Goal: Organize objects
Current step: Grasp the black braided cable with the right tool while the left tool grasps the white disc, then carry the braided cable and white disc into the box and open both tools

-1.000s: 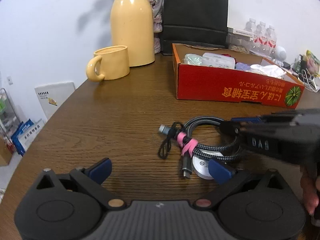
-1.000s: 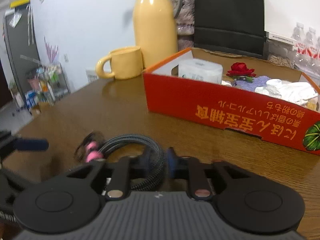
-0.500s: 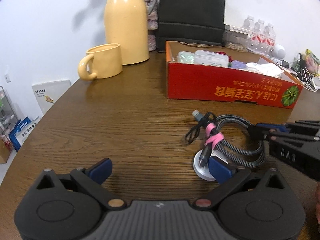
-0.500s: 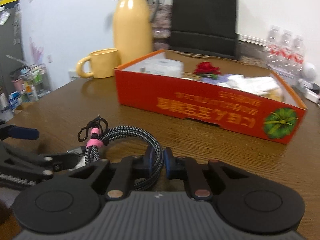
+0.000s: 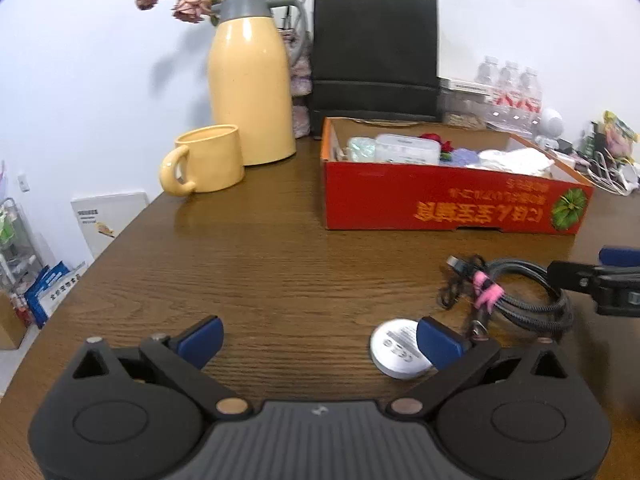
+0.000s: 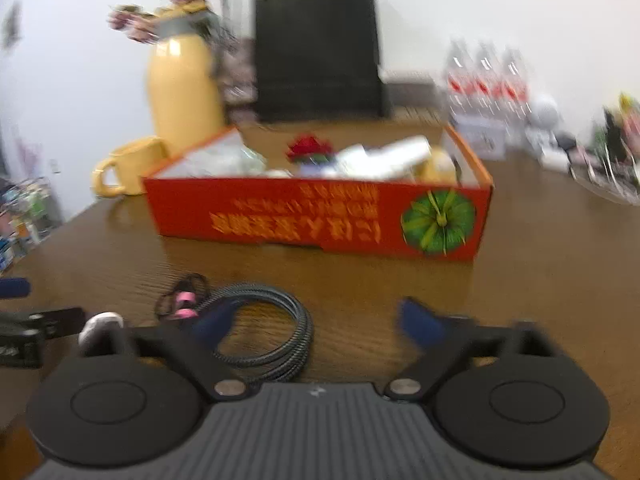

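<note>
A coiled braided cable [image 5: 524,300] with a pink tie lies on the wooden table [image 5: 280,280]. It also shows in the right wrist view [image 6: 272,332], lying by the left finger. A white round puck [image 5: 396,348] lies beside my left gripper's right finger. My left gripper [image 5: 320,338] is open and empty. My right gripper [image 6: 320,320] is open, with the cable no longer between its fingers; it shows from the side in the left wrist view [image 5: 600,280]. A red cardboard box [image 5: 452,204] holding several items stands behind.
A yellow mug [image 5: 204,164] and yellow thermos jug [image 5: 250,84] stand at the back left. A black paper bag [image 5: 374,52] stands behind the box. Water bottles [image 5: 510,84] and clutter sit at the back right. The table edge curves away on the left.
My right gripper was shut on the cable and dragged it right, off the white puck. It has now opened and let the cable go. The left gripper pulled back.
</note>
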A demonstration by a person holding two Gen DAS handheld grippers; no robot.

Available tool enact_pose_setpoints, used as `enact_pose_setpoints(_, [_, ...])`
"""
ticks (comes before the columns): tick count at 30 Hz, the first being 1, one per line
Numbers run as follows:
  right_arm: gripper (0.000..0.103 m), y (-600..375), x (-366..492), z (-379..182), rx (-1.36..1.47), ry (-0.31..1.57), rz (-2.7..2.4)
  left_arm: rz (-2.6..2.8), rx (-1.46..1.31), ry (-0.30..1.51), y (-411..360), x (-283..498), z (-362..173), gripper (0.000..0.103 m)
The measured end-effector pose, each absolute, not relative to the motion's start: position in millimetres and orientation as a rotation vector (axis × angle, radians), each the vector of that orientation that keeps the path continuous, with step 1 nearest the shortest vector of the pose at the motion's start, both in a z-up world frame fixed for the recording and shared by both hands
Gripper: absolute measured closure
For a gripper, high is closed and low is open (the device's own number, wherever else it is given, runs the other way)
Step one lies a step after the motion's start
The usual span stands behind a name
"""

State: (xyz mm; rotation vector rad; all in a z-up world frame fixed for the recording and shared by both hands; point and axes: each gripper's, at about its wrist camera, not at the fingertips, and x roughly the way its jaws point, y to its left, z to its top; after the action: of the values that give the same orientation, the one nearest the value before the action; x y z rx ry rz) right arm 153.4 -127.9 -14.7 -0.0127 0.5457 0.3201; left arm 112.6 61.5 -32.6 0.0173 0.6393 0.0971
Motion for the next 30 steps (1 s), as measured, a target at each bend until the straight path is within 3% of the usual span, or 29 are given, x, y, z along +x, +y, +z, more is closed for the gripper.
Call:
enact_pose_setpoints(7, [0.000, -106.4, 152.8, -18.8, -0.168, 0.589, 0.491, 0.012, 0.073, 0.673, 45.6, 114.5, -43.3, 0.000])
enact_pose_setpoints(10, [0.000, -89.4, 164.7, -27.5, -0.241, 0.633, 0.492, 0.014, 0.096, 0.671, 40.0, 121.4, -50.2, 0.010])
enact_pose_setpoints(12, [0.000, -87.5, 177.5, -31.2, -0.215, 0.659, 0.504, 0.002, 0.073, 0.668, 43.6, 125.7, -50.5, 0.023])
enact_pose_setpoints(14, [0.000, -86.2, 187.4, -35.0, -0.185, 0.686, 0.512, -0.047, 0.034, 0.666, 46.8, 128.0, -47.8, 0.065])
enact_pose_setpoints(16, [0.000, -84.0, 189.5, -35.3, -0.175, 0.683, 0.524, -0.037, 0.045, 0.673, 44.9, 128.9, -47.0, 0.064])
enact_pose_setpoints(17, [0.010, -83.0, 189.2, -35.1, -0.173, 0.680, 0.537, -0.038, 0.035, 0.674, 45.4, 129.3, -47.0, 0.065])
enact_pose_setpoints(18, [0.012, -83.4, 187.2, -35.2, -0.171, 0.667, 0.550, -0.037, 0.032, 0.671, 45.5, 129.5, -46.9, 0.065])
enact_pose_setpoints(30, [0.013, -95.4, 165.5, -14.0, -0.155, 0.483, 0.456, 0.021, 0.007, 0.584, 42.7, 128.0, -26.7, 0.065])
